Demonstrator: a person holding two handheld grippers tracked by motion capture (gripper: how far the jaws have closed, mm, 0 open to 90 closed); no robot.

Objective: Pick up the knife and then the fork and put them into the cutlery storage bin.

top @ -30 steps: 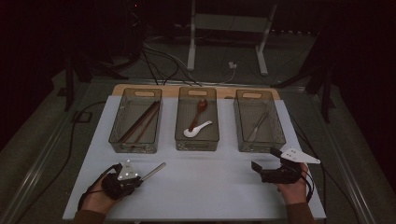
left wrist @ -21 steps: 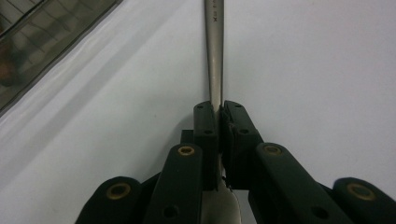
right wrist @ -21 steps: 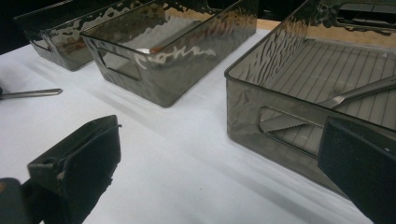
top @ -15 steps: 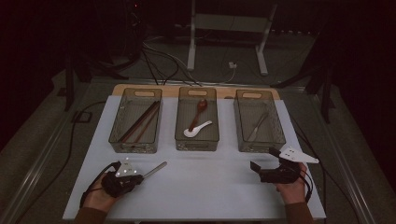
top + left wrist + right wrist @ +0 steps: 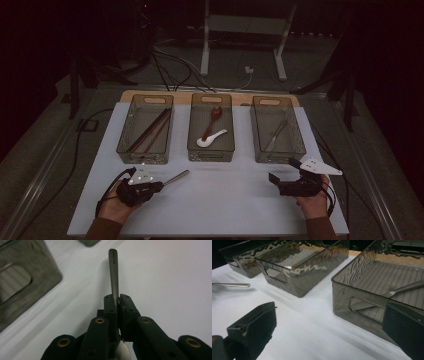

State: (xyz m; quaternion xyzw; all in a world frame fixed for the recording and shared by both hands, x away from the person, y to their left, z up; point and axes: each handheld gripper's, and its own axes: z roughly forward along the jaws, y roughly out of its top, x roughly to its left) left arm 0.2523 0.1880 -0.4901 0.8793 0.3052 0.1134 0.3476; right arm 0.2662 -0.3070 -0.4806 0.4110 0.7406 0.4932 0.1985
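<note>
A metal utensil handle point(image 5: 114, 272) is being clamped between the jaws of the left hand-held gripper point(image 5: 159, 185), which are pressed nearly together on it. In the left gripper view the handle is being held pointing away from the jaws, and a rounded metal part is being glimpsed beneath the gripper body; what kind of utensil it is cannot be told. In the high view the handle is being shown slanting up and to the right from the gripper, over the white counter point(image 5: 225, 200), just in front of the gap between the left bin point(image 5: 125, 145) and the middle bin point(image 5: 192, 150).

The right hand-held gripper point(image 5: 280, 182) is being held with its jaws spread wide and nothing between them, low over the counter in front of the right bin point(image 5: 300, 145). A metal utensil point(image 5: 276, 135) is being kept in that bin. Dark chopsticks point(image 5: 150, 131) are being held in the left bin, while a brown spoon point(image 5: 212, 120) and a white spoon point(image 5: 210, 140) are being kept in the middle one.
</note>
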